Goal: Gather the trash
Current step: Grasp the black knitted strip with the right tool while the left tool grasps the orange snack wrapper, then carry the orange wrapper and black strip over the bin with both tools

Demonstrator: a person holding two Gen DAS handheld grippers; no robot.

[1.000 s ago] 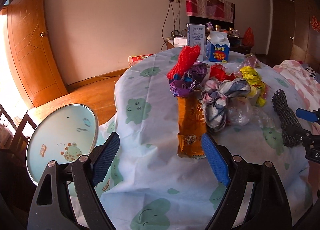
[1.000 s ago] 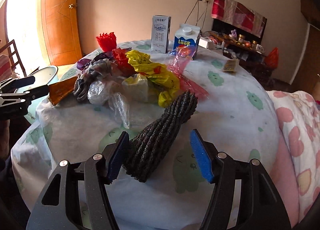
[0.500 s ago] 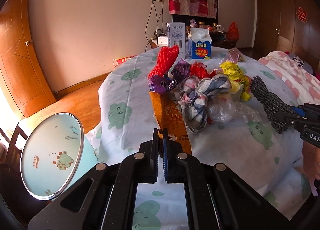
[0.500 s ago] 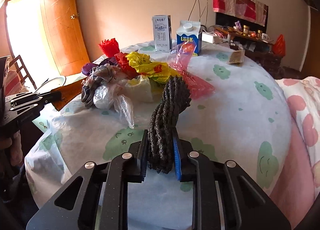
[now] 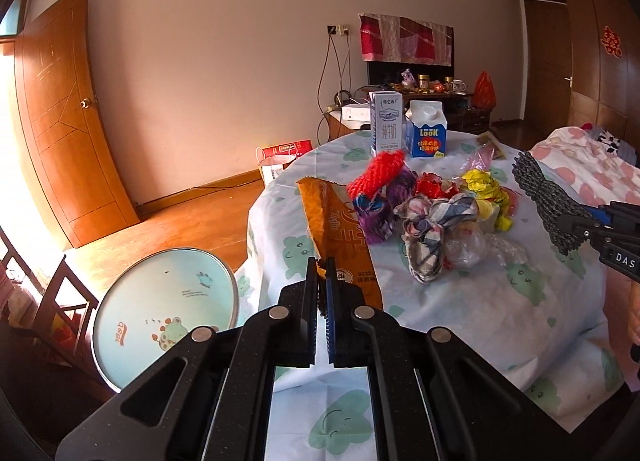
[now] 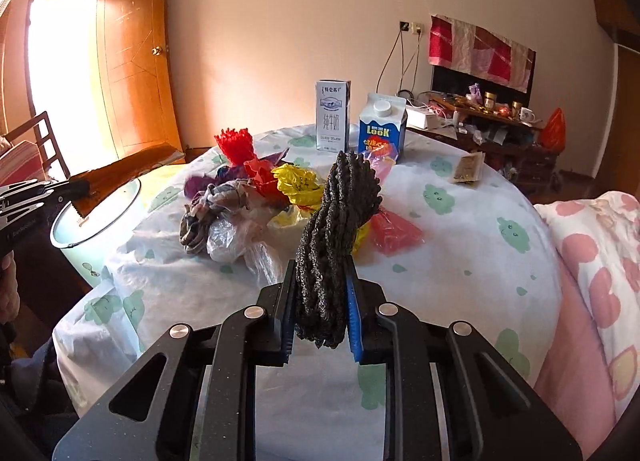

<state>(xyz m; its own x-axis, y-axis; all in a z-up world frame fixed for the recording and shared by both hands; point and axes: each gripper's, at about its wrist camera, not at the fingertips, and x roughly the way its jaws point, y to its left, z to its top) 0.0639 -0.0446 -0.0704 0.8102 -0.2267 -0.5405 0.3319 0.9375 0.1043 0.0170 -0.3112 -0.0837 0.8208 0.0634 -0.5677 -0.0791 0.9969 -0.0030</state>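
Tablecloth point(image 5: 480, 313) holds crumpled wrappers point(image 5: 436, 217) before 2 cartons point(image 5: 404, 129).

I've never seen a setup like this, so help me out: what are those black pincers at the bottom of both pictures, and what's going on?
No robot here: a person holds a hand tool in each hand, each with a camera looking along its claw. In the left view, the left claw pinches an orange wrapper, with a pale bin below. In the right view, the right claw grips a dark twisted mesh bundle. More crumpled bags and two milk cartons sit on the clothed table.
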